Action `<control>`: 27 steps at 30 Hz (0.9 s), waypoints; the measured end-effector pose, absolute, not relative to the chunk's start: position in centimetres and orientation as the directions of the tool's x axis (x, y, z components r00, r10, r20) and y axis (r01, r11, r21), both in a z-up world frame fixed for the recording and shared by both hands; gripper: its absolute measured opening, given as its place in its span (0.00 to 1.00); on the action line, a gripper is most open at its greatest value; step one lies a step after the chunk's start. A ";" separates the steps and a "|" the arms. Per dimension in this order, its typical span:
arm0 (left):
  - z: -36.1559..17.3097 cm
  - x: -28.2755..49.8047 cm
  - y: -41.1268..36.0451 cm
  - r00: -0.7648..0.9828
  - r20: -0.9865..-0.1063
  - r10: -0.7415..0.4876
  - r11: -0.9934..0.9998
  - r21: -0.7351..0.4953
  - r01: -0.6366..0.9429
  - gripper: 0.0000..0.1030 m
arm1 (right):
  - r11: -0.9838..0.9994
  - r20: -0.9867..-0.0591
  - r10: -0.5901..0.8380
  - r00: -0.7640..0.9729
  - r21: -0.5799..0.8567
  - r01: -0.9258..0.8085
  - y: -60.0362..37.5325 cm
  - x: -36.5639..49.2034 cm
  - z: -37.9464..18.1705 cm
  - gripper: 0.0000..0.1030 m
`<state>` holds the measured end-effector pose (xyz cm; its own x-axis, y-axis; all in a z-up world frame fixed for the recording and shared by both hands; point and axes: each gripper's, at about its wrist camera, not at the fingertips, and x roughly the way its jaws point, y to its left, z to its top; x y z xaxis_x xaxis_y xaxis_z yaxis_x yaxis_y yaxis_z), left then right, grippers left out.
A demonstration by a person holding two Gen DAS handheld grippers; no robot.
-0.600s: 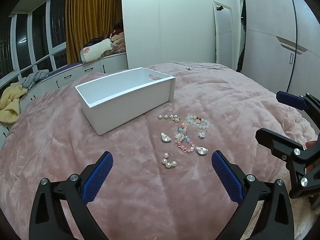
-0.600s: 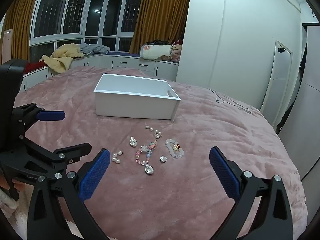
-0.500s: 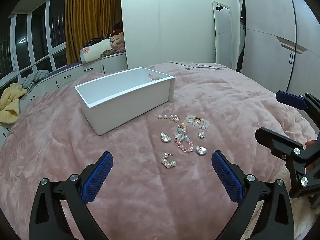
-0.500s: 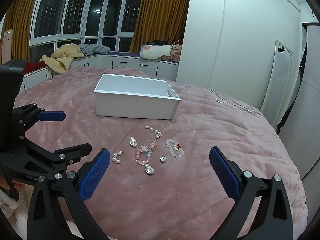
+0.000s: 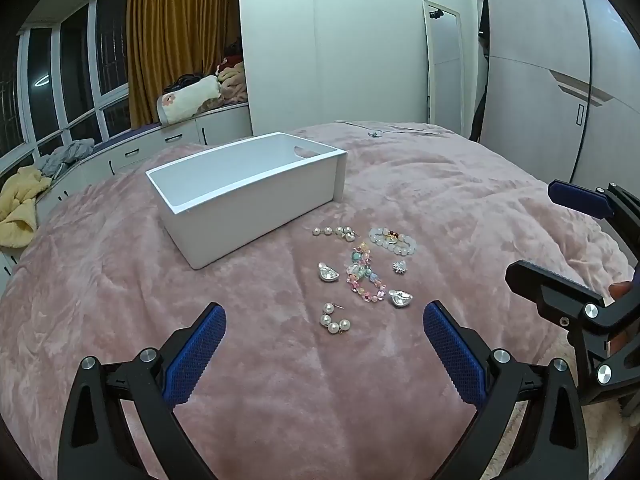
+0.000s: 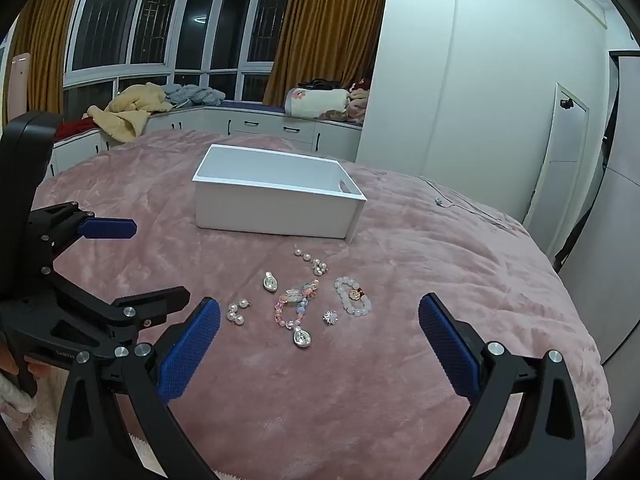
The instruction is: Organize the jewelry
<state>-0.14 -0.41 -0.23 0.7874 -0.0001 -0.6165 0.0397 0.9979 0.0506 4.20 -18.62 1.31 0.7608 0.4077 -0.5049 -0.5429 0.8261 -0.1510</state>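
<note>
left claw (image 5: 324,344) apart, empty | right claw (image 6: 319,334) apart, empty | jewelry (image 5: 362,270) loose on bed (image 5: 120,300), near side of box (image 5: 248,192) | pearl earring (image 5: 334,319) just ahead of left claw, nearest

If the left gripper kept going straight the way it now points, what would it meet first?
Probably the pearl earring lying between the open left gripper fingers' line, on the pink blanket; depth is uncertain, and the colourful bead bracelet lies just beyond.

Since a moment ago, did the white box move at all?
No. In the left wrist view the white box sits in the same spot on the pink blanket, just as close to the pearl earrings as before.
</note>
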 end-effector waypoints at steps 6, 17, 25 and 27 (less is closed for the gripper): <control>-0.4 0.1 -0.2 0.780 -0.626 -0.002 0.998 0.050 0.043 0.97 | 0.825 -0.505 0.409 0.760 -0.151 -0.545 -18.7 4.2 1.2 0.96; -0.4 0.1 -0.3 0.779 -0.627 -0.001 0.998 0.051 0.042 0.97 | 0.823 -0.507 0.408 0.759 -0.156 -0.546 -18.5 4.1 1.1 0.96; -0.5 0.0 -0.2 0.779 -0.627 -0.001 0.998 0.050 0.042 0.97 | 0.822 -0.508 0.407 0.759 -0.159 -0.547 -18.5 4.1 1.0 0.96; -0.5 0.0 -0.2 0.779 -0.627 -0.002 0.998 0.049 0.042 0.97 | 0.821 -0.509 0.407 0.759 -0.159 -0.548 -18.5 4.1 0.9 0.96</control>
<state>0.05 -0.19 -0.46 0.7788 -0.0016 -0.6273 0.0416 0.9979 0.0490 4.09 -18.53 0.94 0.7585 0.4071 -0.5088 -0.5477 0.8213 -0.1593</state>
